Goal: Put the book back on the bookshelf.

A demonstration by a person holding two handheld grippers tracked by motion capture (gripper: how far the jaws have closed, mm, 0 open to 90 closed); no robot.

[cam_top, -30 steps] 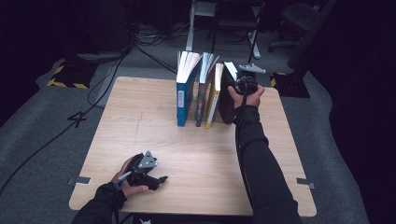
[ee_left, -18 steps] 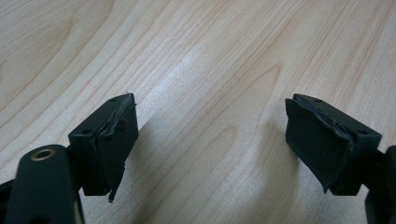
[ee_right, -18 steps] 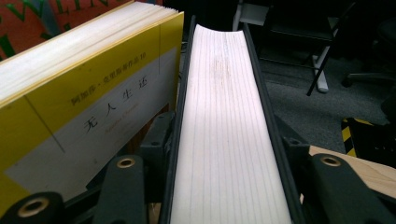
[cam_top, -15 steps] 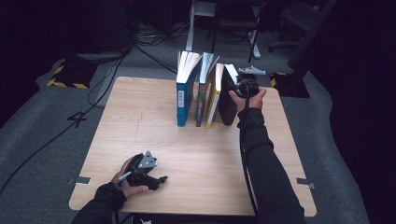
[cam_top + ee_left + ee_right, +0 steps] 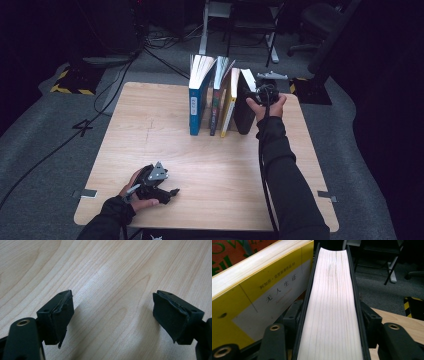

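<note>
At the far edge of the wooden table (image 5: 150, 130), four books are standing upright in a row, with their spines toward the person. From left to right they are the blue book (image 5: 196, 102), a dark thin book (image 5: 216, 97), the yellow book (image 5: 229, 102) and the black book (image 5: 244, 102). The yellow book is leaning a little and its cover is touching the black book next to it. No box or tray is holding them; they are resting directly on the table.

The right gripper (image 5: 260, 95) is reaching to the right end of the row, at the black book. In the right gripper view, the black book (image 5: 333, 305) is sitting between the two jaws, page edges facing the camera, and the yellow book (image 5: 262, 290) is lying just beside it on the left. The jaws have just been opening, and the pads are standing close to both covers; I cannot tell if they are pressing on them or are slightly apart.

Near the front edge of the table, the left gripper (image 5: 157, 187) is resting in the person's left hand, well apart from the books. In the left gripper view its jaws are standing wide apart over the bare wood (image 5: 112, 277), and nothing is between them.
</note>
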